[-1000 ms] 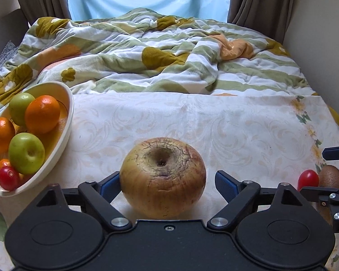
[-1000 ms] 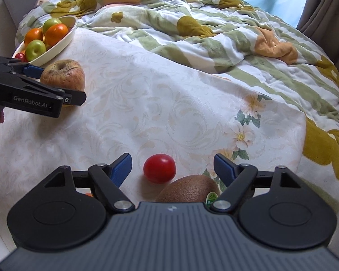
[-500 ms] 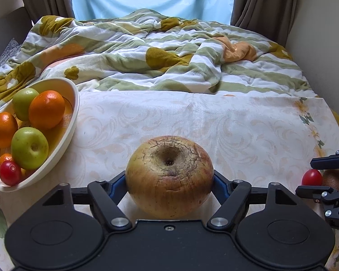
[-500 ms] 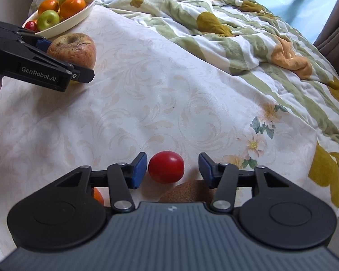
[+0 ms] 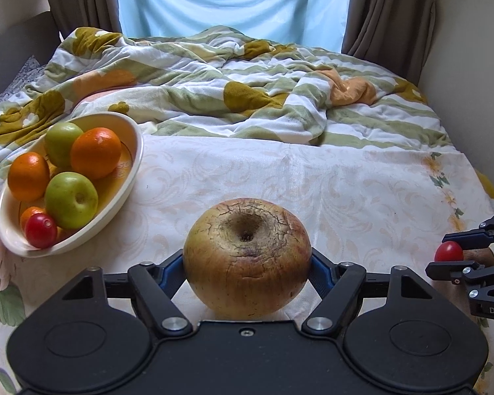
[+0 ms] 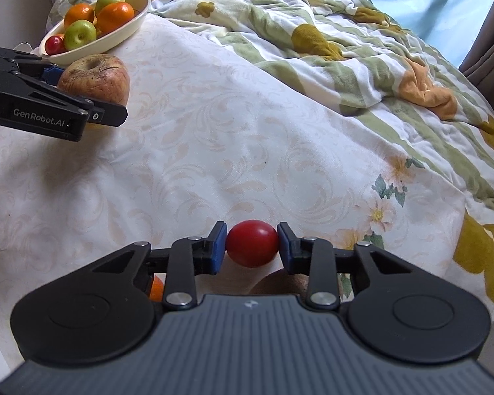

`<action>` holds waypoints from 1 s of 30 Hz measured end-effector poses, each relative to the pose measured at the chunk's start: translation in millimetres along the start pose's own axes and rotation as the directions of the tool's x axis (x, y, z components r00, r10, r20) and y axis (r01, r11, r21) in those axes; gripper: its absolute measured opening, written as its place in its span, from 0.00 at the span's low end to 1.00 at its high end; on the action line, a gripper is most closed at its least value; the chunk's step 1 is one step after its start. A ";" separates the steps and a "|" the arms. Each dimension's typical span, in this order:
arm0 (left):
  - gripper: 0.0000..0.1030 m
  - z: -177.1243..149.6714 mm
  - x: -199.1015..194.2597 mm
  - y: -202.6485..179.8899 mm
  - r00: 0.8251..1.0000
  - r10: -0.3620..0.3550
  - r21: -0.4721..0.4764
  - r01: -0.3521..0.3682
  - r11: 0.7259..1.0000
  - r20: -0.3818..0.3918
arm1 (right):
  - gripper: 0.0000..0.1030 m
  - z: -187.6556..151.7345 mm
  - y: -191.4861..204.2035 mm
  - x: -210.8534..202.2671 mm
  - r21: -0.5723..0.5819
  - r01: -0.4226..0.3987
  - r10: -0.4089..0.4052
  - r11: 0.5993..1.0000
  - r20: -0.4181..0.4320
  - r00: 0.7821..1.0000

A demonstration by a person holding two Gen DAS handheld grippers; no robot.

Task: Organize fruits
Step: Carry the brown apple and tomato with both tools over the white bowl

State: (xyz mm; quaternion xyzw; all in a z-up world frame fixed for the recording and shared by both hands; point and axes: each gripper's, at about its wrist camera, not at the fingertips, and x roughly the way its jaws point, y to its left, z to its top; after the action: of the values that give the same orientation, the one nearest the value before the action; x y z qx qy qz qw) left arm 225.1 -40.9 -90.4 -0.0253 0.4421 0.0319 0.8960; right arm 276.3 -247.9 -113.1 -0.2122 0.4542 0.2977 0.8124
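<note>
I have a fruit in each gripper. The left gripper (image 5: pixel 247 260) has its blue pads pressed on both sides of the big wrinkled apple (image 5: pixel 247 256), and in the right wrist view that apple seems to hang just off the pale cloth (image 6: pixel 214 138), near the bowl (image 5: pixel 133 177). The right gripper (image 6: pixel 252 243) is closing its jaws on the small red tomato (image 6: pixel 252 243); the pads already touch both its flanks, near my edge of the cloth. A brown kiwi (image 6: pixel 280 283) lies right under that gripper, and a sliver of something orange (image 6: pixel 156 288) shows beside its left finger.

The bowl sits at the far left, already carrying two green apples, oranges and a cherry tomato (image 5: pixel 40 230), so free room is mostly on its right, inner side.

My plan for doing this well: squeeze the tomato only until it stops slipping, since it looks soft and smooth, then lift straight up so I don't roll the kiwi. With the apple I'd carry it left and low over the rim and set it into the open right part of the bowl, releasing only once it rests, because it is heavy and round and could knock the piled fruit out. I'd move one hand at a time to keep the grippers apart.
</note>
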 end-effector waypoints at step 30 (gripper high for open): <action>0.76 -3.7 -119.8 87.5 0.986 0.012 -0.123 0.009 0.992 0.167 | 0.47 72.6 117.2 -84.1 -0.090 0.003 0.014 0.996 0.187 0.982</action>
State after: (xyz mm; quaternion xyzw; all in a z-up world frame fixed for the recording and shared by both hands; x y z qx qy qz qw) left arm 142.5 41.8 1.1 -0.0773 0.3623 0.0618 0.9268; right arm 206.9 -141.9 -12.9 -0.2183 0.3625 0.3388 0.8403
